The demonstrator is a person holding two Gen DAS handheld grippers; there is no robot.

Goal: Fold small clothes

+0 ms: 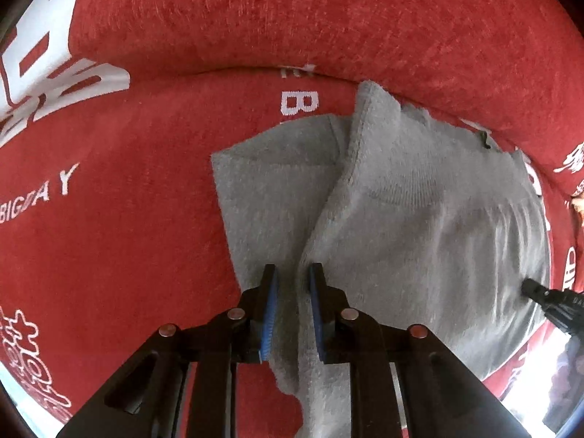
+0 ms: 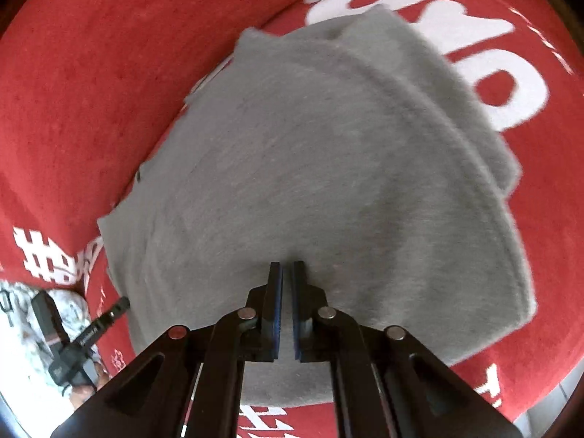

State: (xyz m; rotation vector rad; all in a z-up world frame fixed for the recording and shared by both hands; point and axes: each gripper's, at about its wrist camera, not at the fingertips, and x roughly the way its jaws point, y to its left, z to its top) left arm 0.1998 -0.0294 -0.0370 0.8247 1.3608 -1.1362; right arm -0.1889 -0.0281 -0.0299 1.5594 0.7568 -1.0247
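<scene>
A small grey knit garment (image 1: pixel 419 200) lies partly folded on a red cover with white lettering (image 1: pixel 109 255). One flap is doubled over along a raised ridge. My left gripper (image 1: pixel 294 270) points down and is shut on that ridge; grey cloth fills the gap between its blue pads and hangs below them. My right gripper (image 2: pixel 287 264) is shut on the grey garment (image 2: pixel 292 146) at its near edge, and the cloth wrinkles toward its tip. Each gripper shows in the other's view: the right gripper (image 1: pixel 527 286) at the garment's right edge, the left gripper (image 2: pixel 124 303) at its left edge.
The red cover (image 2: pixel 73 73) spreads all around the garment and rises in a soft fold at the back. A pale patterned surface (image 2: pixel 22 310) lies past its edge at lower left in the right wrist view, near the hand holding the left gripper.
</scene>
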